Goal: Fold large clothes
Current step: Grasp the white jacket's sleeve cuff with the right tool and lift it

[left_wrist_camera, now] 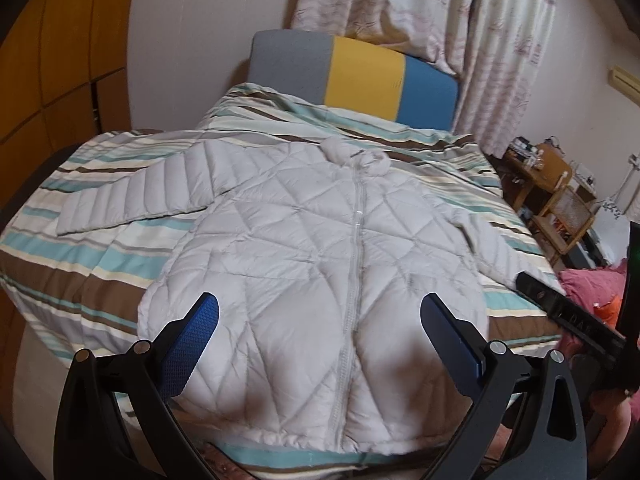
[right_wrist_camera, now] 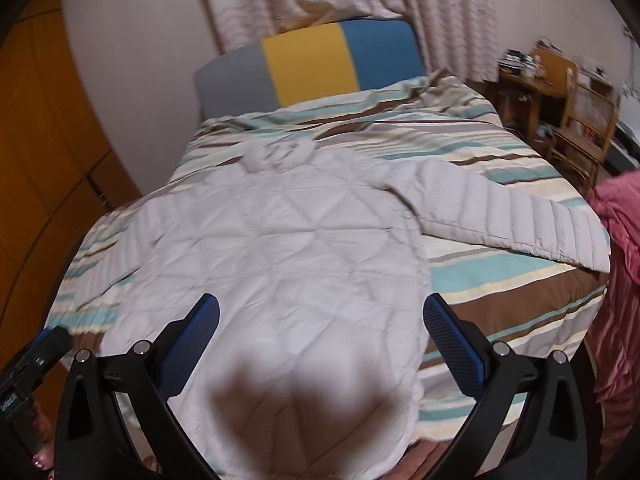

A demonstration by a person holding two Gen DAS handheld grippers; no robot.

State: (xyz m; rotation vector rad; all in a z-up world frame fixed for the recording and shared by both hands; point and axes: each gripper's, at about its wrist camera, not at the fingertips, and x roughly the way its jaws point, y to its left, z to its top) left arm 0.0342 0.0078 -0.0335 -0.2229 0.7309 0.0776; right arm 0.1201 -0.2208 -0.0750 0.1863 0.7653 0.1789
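Note:
A pale grey quilted puffer jacket (left_wrist_camera: 312, 248) lies flat and zipped on the striped bed, collar at the far end, hem near me. Its left sleeve (left_wrist_camera: 132, 196) sticks out sideways. In the right wrist view the jacket (right_wrist_camera: 280, 248) is blurred and its right sleeve (right_wrist_camera: 512, 220) reaches to the bed's right edge. My left gripper (left_wrist_camera: 319, 312) is open and empty above the jacket's lower part. My right gripper (right_wrist_camera: 321, 312) is open and empty above the lower body too. The right gripper's body (left_wrist_camera: 568, 308) shows at the right of the left wrist view.
The bed has a striped cover (left_wrist_camera: 80, 256) and a grey, yellow and blue headboard (left_wrist_camera: 360, 76). Curtains (left_wrist_camera: 420, 8) hang behind it. A wooden cupboard (left_wrist_camera: 60, 60) stands left. A wooden chair and cluttered table (left_wrist_camera: 552, 184) stand right. A pink cloth (right_wrist_camera: 620, 260) is at the right edge.

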